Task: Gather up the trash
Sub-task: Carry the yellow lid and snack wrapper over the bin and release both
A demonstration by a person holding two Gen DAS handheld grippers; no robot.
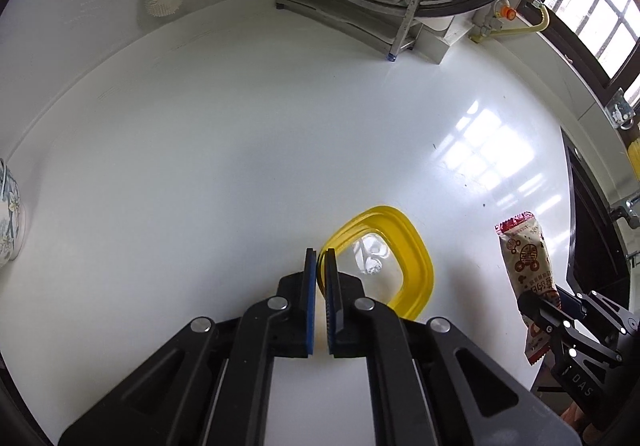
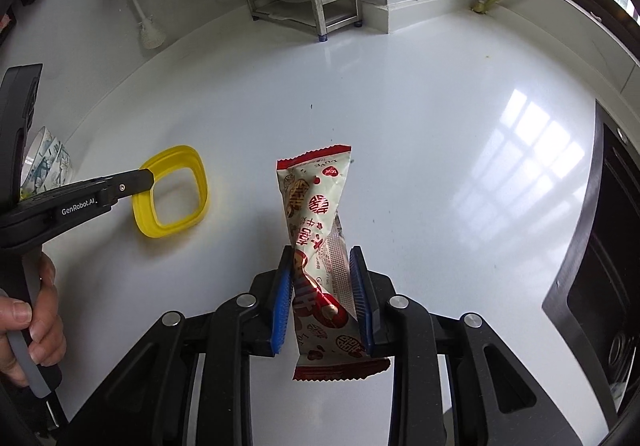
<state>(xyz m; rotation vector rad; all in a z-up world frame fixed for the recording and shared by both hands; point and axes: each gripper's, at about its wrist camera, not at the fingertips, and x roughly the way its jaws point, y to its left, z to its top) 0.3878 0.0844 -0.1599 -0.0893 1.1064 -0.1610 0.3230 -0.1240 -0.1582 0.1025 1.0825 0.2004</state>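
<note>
The crinkled red-and-cream snack wrapper (image 2: 320,246) stood pinched between the right gripper (image 2: 322,258) pads above the glossy white counter (image 2: 400,105). The left gripper (image 1: 320,258) clamped the rim of a yellow squarish plastic ring (image 1: 416,246). Both pieces seemed picked up; next each needed carrying to a bin, unseen here.

left gripper (image 1: 320,266): black linkage, silver rivets, "GenRobot.AI" print | right gripper (image 2: 320,270): black frame | fingers (image 2: 280,310): blue ribbed pads | hand (image 2: 28,330): bare skin
</note>
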